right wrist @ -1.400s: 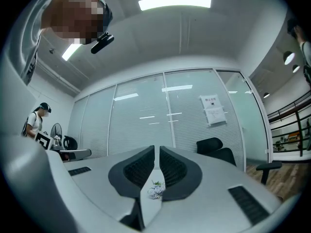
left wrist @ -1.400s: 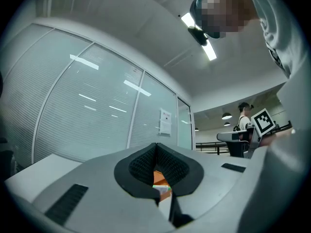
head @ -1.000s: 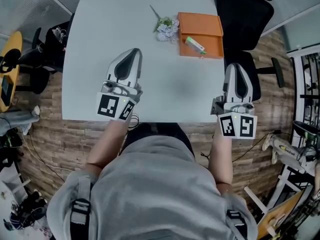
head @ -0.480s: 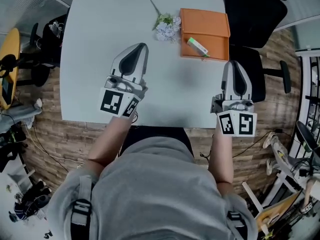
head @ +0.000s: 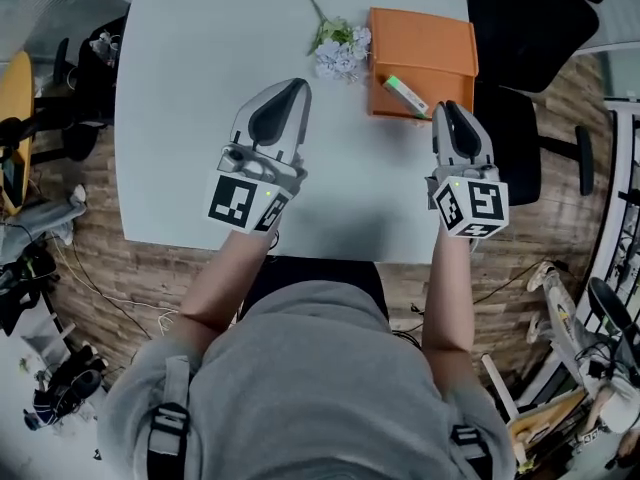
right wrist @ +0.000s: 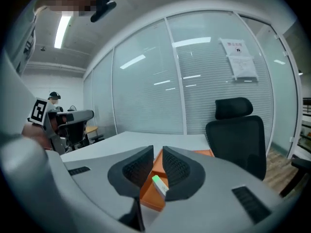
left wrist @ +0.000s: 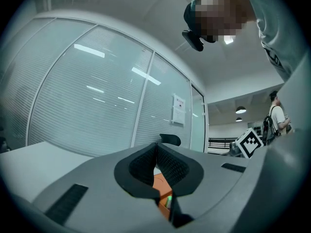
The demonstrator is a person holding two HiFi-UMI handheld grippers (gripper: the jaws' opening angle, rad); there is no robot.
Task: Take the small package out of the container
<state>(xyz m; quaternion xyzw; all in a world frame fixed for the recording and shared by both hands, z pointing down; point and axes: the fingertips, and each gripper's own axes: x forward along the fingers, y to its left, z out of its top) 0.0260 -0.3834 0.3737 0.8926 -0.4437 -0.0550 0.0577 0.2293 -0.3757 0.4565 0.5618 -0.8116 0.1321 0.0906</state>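
An orange shallow container (head: 425,48) lies at the far right of the white table (head: 190,58). A small white and green package (head: 405,95) rests at the container's near edge. My right gripper (head: 450,110) hovers just short of the container's near right corner, shut and empty. In the right gripper view the package (right wrist: 159,184) and the container (right wrist: 150,198) show beyond the jaw tips of the right gripper (right wrist: 158,152). My left gripper (head: 292,88) hangs over the table's middle, shut, holding nothing. Its own view shows the left gripper (left wrist: 156,147) and a slice of the container (left wrist: 160,182).
A sprig of artificial flowers (head: 338,50) lies just left of the container. A black office chair (head: 530,28) stands at the table's right side. Glass partition walls (right wrist: 146,91) close off the room behind the table.
My right gripper has moved forward from the table's near edge up to the container. The left gripper has crept forward a little. Both stay shut.
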